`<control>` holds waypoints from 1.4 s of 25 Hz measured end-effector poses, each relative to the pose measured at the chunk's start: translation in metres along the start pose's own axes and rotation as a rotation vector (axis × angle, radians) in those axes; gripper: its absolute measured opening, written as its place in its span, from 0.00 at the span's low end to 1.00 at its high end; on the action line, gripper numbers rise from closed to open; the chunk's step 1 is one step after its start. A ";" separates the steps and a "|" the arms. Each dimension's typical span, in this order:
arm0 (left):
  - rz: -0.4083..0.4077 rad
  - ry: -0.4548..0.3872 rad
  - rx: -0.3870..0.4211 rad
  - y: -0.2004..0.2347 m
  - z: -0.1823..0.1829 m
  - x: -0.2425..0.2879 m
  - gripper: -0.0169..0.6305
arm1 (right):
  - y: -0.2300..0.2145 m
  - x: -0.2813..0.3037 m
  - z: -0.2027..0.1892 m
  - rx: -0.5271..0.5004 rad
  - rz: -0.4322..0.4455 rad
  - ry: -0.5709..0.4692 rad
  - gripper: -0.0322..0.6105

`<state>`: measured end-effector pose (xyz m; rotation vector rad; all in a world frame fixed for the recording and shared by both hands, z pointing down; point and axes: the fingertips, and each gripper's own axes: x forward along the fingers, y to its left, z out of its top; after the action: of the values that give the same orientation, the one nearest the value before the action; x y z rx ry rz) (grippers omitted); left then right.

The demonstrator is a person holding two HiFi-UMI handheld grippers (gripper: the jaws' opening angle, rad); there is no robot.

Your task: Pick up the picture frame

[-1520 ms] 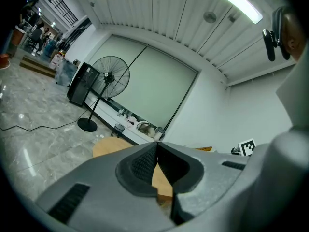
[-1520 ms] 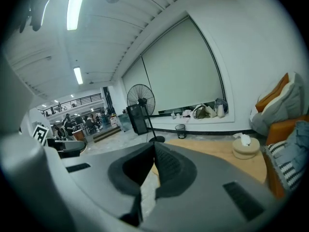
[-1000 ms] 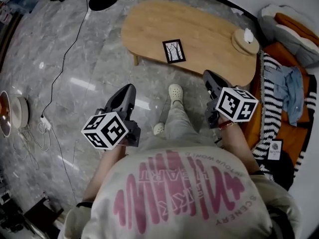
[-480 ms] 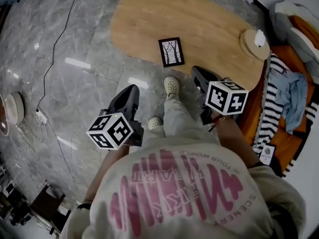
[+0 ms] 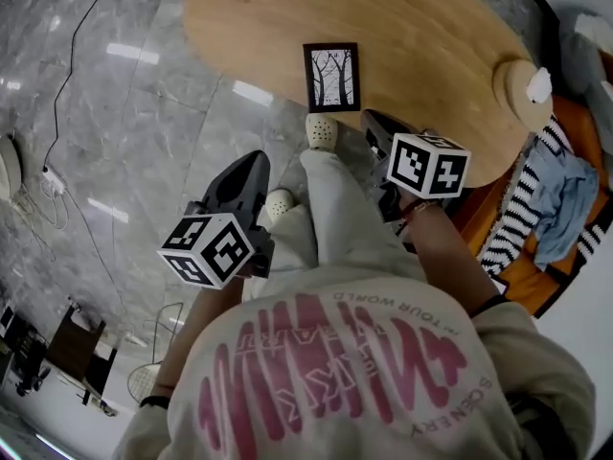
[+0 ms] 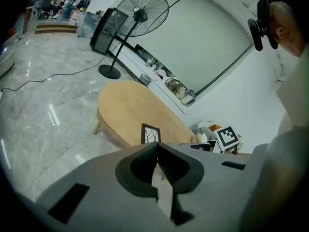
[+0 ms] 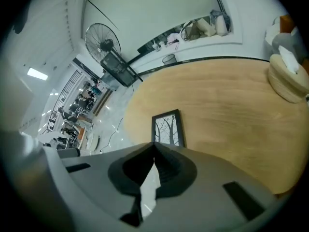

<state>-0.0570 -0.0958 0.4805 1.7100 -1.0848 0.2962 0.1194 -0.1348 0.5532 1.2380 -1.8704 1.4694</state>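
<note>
The picture frame point(image 5: 331, 77) is black with a bare-tree print and lies flat near the front edge of the oval wooden table point(image 5: 421, 36). It also shows in the left gripper view point(image 6: 150, 133) and the right gripper view point(image 7: 167, 128). My left gripper point(image 5: 255, 161) hangs over the floor short of the table, shut and empty. My right gripper point(image 5: 370, 119) is at the table's front edge, just right of the frame and not touching it, also shut and empty. In each gripper view the two jaw tips meet, left point(image 6: 157, 144) and right point(image 7: 154, 143).
The person's legs and pale shoes point(image 5: 322, 130) stand between the grippers at the table edge. A round wooden holder with tissue point(image 5: 525, 84) sits at the table's right end. Striped cloth and clothes point(image 5: 551, 199) lie to the right. A cable point(image 5: 67, 94) runs over the marble floor; a standing fan point(image 6: 137, 21) is beyond the table.
Both grippers have sunk and come forward toward the table. The frame now lies closer to the right gripper's tips. Both pairs of jaws stayed shut.
</note>
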 end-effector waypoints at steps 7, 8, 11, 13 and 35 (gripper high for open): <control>0.064 0.031 -0.079 0.042 -0.027 0.021 0.03 | -0.037 0.054 -0.021 0.003 -0.018 0.075 0.06; 0.073 0.032 -0.085 0.048 -0.030 0.023 0.03 | -0.042 0.059 -0.022 0.004 -0.022 0.078 0.06; 0.100 0.034 -0.108 0.064 -0.036 0.028 0.03 | -0.055 0.068 -0.019 0.021 -0.038 0.069 0.06; 0.108 0.037 -0.116 0.069 -0.039 0.032 0.03 | -0.061 0.071 -0.012 0.028 -0.050 0.047 0.06; 0.086 0.079 -0.121 0.078 -0.043 0.050 0.03 | -0.076 0.102 -0.010 -0.055 -0.163 0.075 0.22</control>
<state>-0.0769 -0.0887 0.5799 1.5343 -1.0978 0.3428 0.1323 -0.1652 0.6767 1.2599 -1.7077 1.3500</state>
